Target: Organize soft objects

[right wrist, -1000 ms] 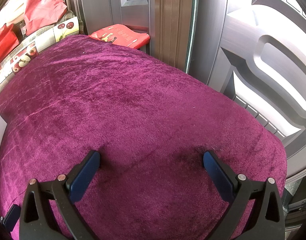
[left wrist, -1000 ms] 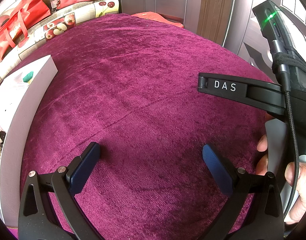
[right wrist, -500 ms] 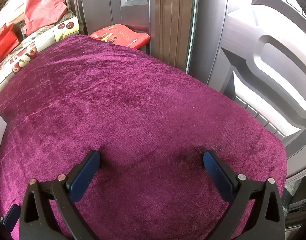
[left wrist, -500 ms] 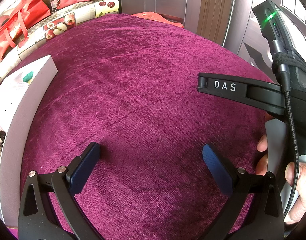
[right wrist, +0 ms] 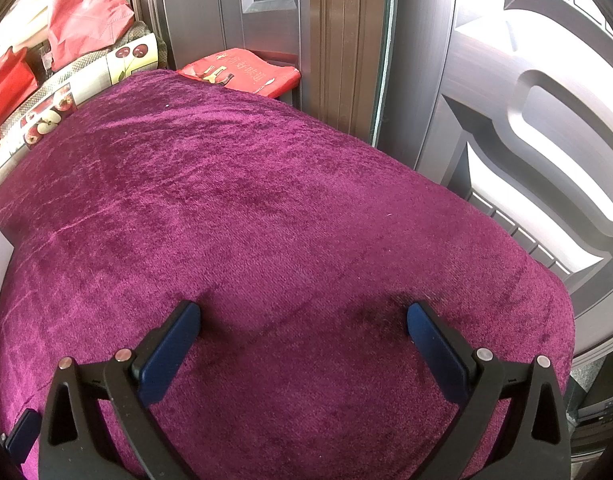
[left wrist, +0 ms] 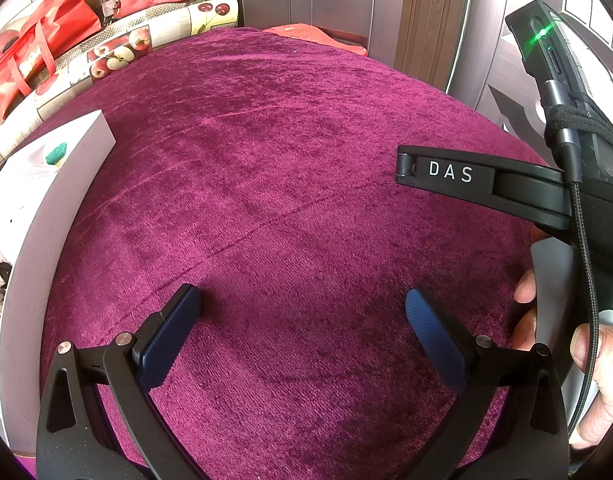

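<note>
While both claws hover over the magenta velvet cloth (left wrist: 286, 184) | left gripper (left wrist: 302, 308) spread wide, pinching nothing | right gripper (right wrist: 302, 320) spread wide, pinching nothing | soft objects: only partly visible in the white box (left wrist: 46, 216) at the cloth's left edge | hand (left wrist: 598, 380) grips the right tool's handle.

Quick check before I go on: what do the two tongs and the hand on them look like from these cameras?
Both tongs, left and right, have black triangular frames with silver rivets and dark blue textured pads. The right unit's black body is marked "DAS", shows a green light and a braided black cable. The hand is ungloved.
</note>
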